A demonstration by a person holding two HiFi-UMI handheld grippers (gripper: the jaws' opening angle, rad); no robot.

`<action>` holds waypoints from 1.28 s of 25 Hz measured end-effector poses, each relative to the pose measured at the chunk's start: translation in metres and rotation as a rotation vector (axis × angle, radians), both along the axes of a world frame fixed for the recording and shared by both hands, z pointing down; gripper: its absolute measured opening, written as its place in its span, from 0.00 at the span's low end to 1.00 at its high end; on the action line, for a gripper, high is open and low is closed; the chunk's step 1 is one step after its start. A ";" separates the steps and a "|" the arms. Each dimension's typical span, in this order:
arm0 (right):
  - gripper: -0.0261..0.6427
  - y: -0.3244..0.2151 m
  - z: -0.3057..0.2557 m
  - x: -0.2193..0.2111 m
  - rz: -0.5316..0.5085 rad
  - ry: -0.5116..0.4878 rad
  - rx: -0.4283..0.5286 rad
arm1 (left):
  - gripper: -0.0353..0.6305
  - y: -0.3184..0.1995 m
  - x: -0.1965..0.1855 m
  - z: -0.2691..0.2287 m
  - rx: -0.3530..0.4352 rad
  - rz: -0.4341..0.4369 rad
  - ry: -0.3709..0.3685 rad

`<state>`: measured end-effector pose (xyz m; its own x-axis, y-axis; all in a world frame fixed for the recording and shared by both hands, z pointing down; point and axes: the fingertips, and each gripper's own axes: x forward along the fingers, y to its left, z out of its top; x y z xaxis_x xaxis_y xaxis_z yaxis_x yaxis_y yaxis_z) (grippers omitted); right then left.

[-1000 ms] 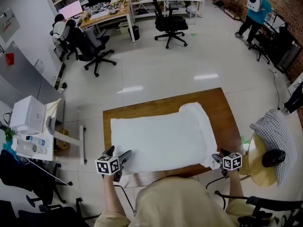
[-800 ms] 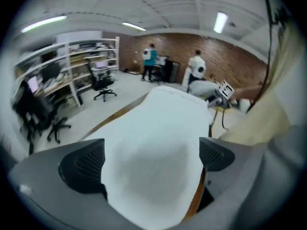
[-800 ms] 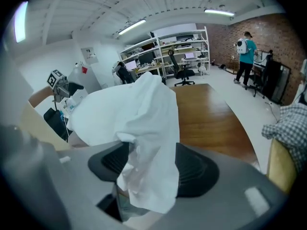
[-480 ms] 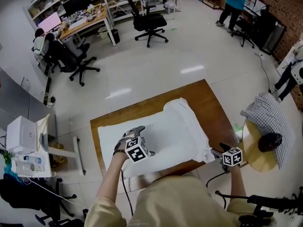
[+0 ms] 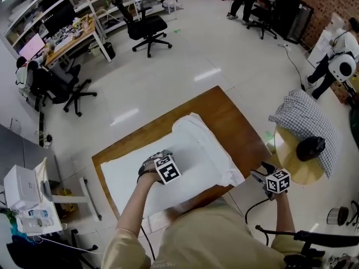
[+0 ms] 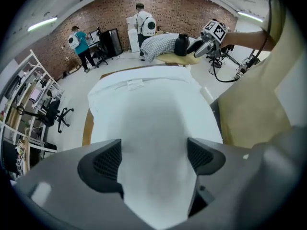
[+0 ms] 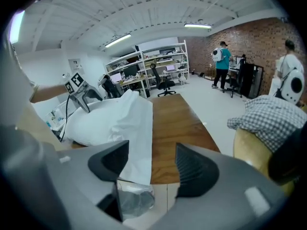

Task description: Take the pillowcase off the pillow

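A white pillow in its pillowcase lies along the brown table; the case's loose, rumpled end is at the far right. My left gripper points steeply down onto the middle of the pillow. Its jaws have just been closing but still stand wide, with white fabric between the pads. My right gripper hovers open just off the table's near right corner, beside the hanging corner of the pillowcase, apart from it. In the left gripper view the right gripper shows beyond the pillow.
A round yellow seat with a checkered cloth and a black object stands right of the table. Crumpled clear plastic hangs at the table's near edge. A white cart is at left. Office chairs, desks and people are farther off.
My left gripper has swung from the table's near left edge onto the middle of the pillow and rolled over. The right gripper has risen a little by the pillowcase corner.
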<state>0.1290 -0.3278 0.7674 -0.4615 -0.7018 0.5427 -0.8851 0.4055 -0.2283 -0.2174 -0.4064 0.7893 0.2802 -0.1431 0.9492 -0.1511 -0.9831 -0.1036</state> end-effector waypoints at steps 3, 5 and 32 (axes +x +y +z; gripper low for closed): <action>0.49 -0.012 -0.052 0.003 0.001 0.018 0.030 | 0.40 -0.020 -0.004 -0.012 -0.021 -0.056 -0.040; 0.49 -0.021 -0.088 0.008 -0.006 0.024 0.052 | 0.10 -0.032 0.002 -0.034 0.012 -0.103 -0.015; 0.19 -0.290 -0.015 -0.192 -0.478 0.109 -0.097 | 0.09 0.007 0.093 -0.051 0.126 -0.269 0.072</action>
